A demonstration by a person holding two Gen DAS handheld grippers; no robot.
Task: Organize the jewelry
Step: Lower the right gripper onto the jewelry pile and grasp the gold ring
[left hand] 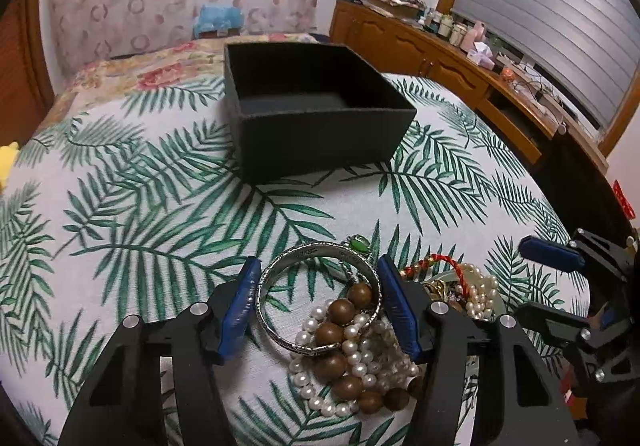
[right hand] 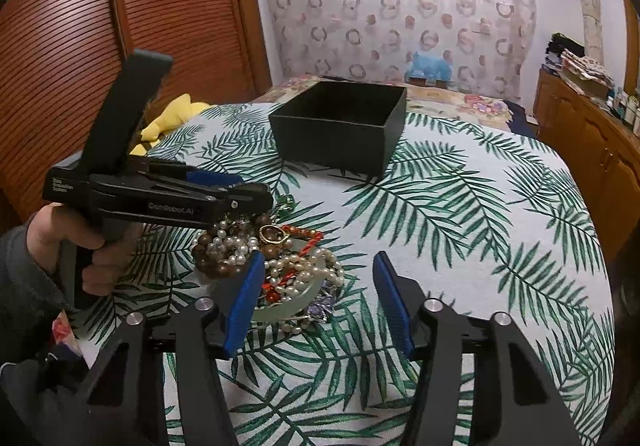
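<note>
silver bangle (left hand: 318, 296) lying flat atop a tangled heap of pearl strands (left hand: 352, 350) and brown wooden beads (left hand: 340, 312), near on the bed; open black box (left hand: 316, 106), upright, farther back.

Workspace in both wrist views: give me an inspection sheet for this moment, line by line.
Surface: bed with palm-leaf cloth, flat and bare apart from the job's things.
Job's things: black open box, looks empty; jewelry heap in front of it holding a silver bangle, wooden beads, pearl strands and a red cord.
Clutter: yellow soft item at the bed's edge.
Grippers: left claw straddles the bangle, pads close beside it, contact unclear; right claw open over the heap's near edge.
Cables: a few thin wires on the counter.
Surroundings: wooden cabinets, slatted blind, patterned curtain.
</note>
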